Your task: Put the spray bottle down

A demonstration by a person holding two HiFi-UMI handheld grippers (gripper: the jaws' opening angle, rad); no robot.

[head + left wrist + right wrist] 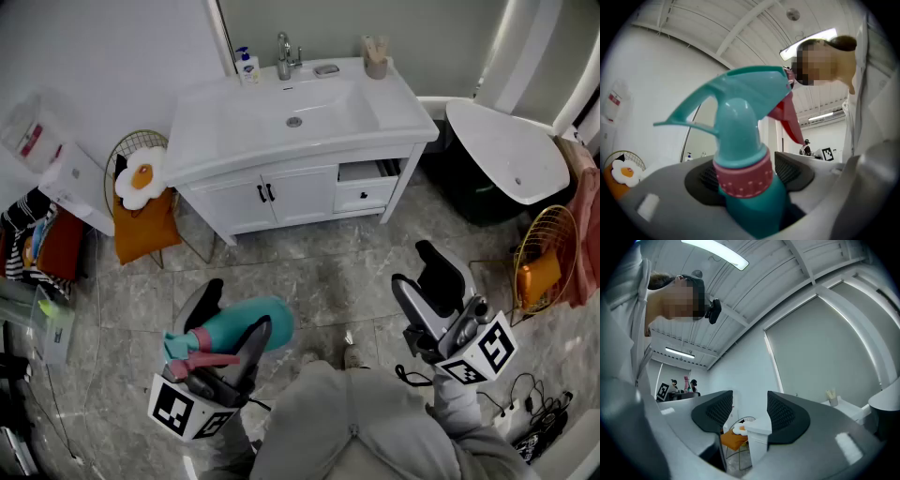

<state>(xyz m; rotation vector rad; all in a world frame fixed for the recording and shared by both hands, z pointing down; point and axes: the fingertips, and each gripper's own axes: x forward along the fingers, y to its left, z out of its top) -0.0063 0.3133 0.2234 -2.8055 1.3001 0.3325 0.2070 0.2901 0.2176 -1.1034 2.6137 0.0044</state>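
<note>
The spray bottle, teal with a pink collar and a red trigger, hangs above the grey marble floor in front of the white sink cabinet. It is clamped just below its collar between the pads of the left gripper. The right gripper is held well to the side, its jaws spread with nothing between them.

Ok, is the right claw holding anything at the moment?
No, the right gripper view shows the right claw open, its jaws apart with nothing gripped between them.
</note>
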